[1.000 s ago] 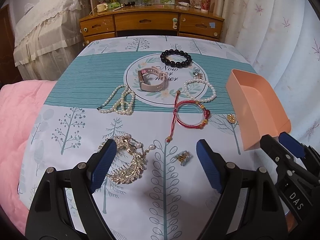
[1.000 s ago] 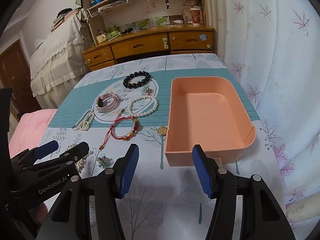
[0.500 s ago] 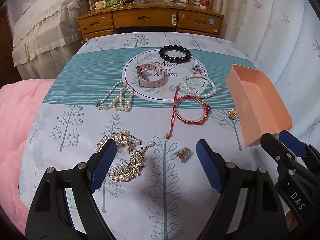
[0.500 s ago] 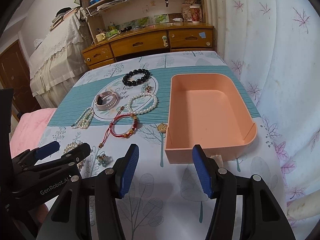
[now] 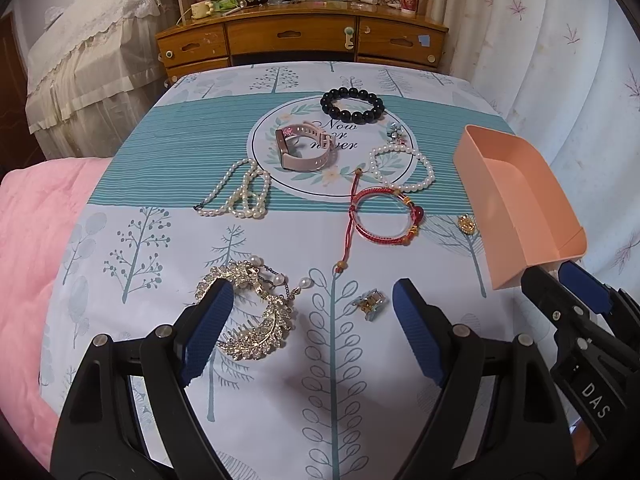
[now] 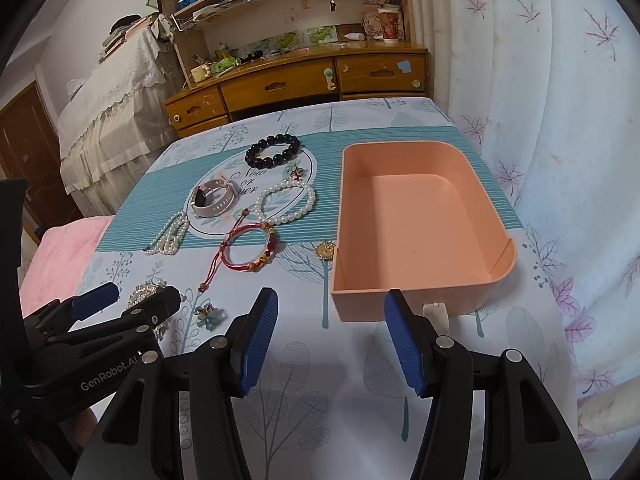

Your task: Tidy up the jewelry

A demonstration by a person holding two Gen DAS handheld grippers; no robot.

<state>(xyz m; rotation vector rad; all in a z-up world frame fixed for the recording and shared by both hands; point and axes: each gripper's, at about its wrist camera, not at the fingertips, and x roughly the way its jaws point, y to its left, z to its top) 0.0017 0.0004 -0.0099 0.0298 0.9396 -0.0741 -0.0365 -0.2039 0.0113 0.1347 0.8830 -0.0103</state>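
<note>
Nothing sorted yet: peach tray [image 6: 412, 216] by the bed's right edge sits empty, all jewelry, from black bead bracelet [image 5: 352, 105] to crystal brooch [image 5: 256, 312], on bedspread [image 5: 140, 184]; left tool [image 5: 308, 328] and right tool [image 6: 332, 340] gape wide, holding nothing.

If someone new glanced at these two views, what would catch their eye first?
Probably the empty peach tray on the right of the tree-print cloth, with jewelry scattered to its left. The black bead bracelet lies farthest back, and the sparkling gold hair comb lies nearest, by the open left gripper.
</note>
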